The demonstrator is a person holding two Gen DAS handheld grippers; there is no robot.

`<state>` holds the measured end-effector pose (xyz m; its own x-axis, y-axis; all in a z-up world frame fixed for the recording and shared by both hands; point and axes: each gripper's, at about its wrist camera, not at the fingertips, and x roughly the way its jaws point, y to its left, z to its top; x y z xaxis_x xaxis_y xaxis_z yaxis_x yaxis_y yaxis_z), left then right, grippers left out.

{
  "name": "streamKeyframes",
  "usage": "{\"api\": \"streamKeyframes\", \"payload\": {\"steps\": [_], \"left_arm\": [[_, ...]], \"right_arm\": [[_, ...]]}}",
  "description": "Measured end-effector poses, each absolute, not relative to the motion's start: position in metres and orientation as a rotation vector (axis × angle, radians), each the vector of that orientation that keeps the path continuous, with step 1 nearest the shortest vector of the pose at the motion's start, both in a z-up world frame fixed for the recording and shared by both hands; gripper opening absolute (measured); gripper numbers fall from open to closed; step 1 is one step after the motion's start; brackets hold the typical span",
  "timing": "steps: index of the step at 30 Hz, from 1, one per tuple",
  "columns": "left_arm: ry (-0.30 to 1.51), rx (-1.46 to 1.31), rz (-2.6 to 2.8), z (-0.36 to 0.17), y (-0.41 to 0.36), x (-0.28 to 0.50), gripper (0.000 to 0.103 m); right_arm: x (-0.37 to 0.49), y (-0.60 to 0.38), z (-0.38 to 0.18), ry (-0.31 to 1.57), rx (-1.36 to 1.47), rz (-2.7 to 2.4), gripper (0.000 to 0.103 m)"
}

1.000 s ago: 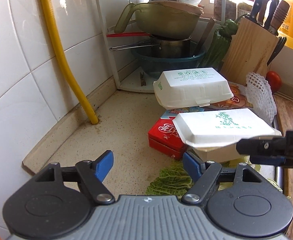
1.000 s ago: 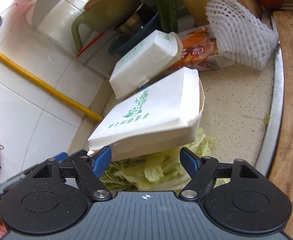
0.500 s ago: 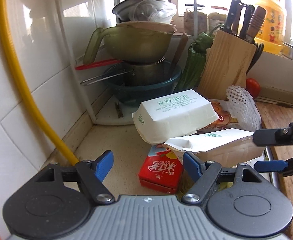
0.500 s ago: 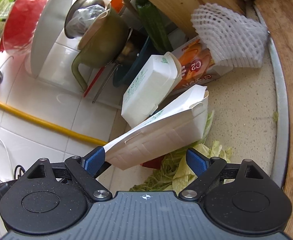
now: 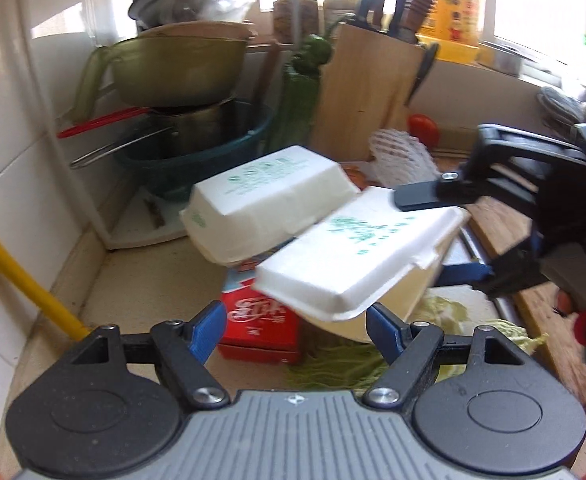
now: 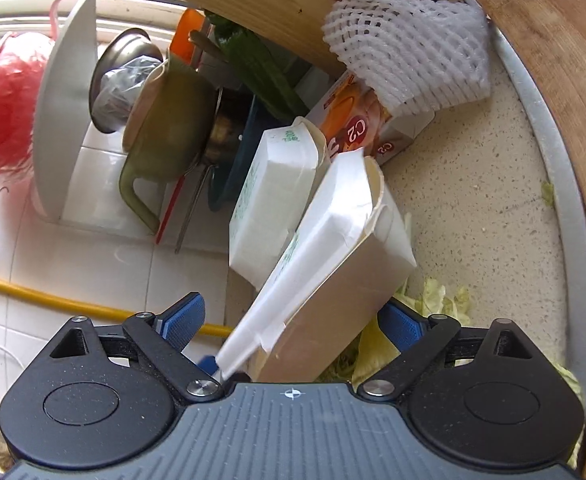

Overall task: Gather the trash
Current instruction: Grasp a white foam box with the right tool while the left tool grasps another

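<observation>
Far left there's a yellow hose (image 5: pixel 21 268) running down the glossy white tile to the speckled stone surface (image 5: pixel 153 280), then a corner rack with a stack of cookware: an olive plastic jug-bowl (image 5: pixel 173 68) sitting on a steel pot inside a teal basin, probably just parked there to dry. The left gripper (image 5: pixel 295 326) hangs low over the surface with its jaws a good way apart and nothing between the blue pads; below it sits a glossy red carton (image 5: pixel 259 326), with limp cabbage leaves (image 5: pixel 333 364) further right. Further back, a closed foam clamshell box (image 5: pixel 265 208) leans on the clutter behind it. The one that matters is the second foam takeout box (image 5: pixel 357 256), same soft matte white foam with green print, tilted up off the surface. The right gripper (image 6: pixel 293 328) has it sitting between its jaws, which have just been opening wide; the box looks like it's resting against one pad rather than being squeezed, so it reads as a re-grip or a handover toward the left gripper, though that's a guess. Foam like that dents easily and the lid edge is already gaping. Off right: a wooden knife block (image 5: pixel 365 96), a white foam fruit net (image 6: pixel 409 56) and a wooden board (image 6: pixel 565 80).
</observation>
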<state>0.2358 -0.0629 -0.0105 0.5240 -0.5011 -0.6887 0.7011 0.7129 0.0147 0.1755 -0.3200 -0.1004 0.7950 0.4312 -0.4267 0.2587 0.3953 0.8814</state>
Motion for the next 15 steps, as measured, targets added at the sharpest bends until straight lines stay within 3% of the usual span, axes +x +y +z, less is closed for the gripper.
{"api": "streamKeyframes", "payload": {"steps": [2,5,7,13,15], "left_arm": [[0.699,0.326,-0.777,-0.009,-0.066,0.231,0.074],[0.659,0.353,-0.778,-0.004,-0.066,0.23,0.074],[0.644,0.341,-0.765,0.0,-0.061,0.234,0.074],[0.665,0.172,-0.762,0.007,-0.044,0.271,0.08],[0.685,0.119,-0.759,0.003,-0.044,0.291,0.082]], "right_arm": [[0.179,-0.322,-0.101,0.681,1.176,0.103,0.089],[0.18,-0.33,-0.108,0.691,1.193,0.087,0.061],[0.178,-0.336,-0.112,0.687,1.214,0.088,0.053],[0.174,-0.349,-0.119,0.686,1.232,0.102,0.054],[0.177,-0.347,-0.12,0.705,1.213,0.121,0.06]]}}
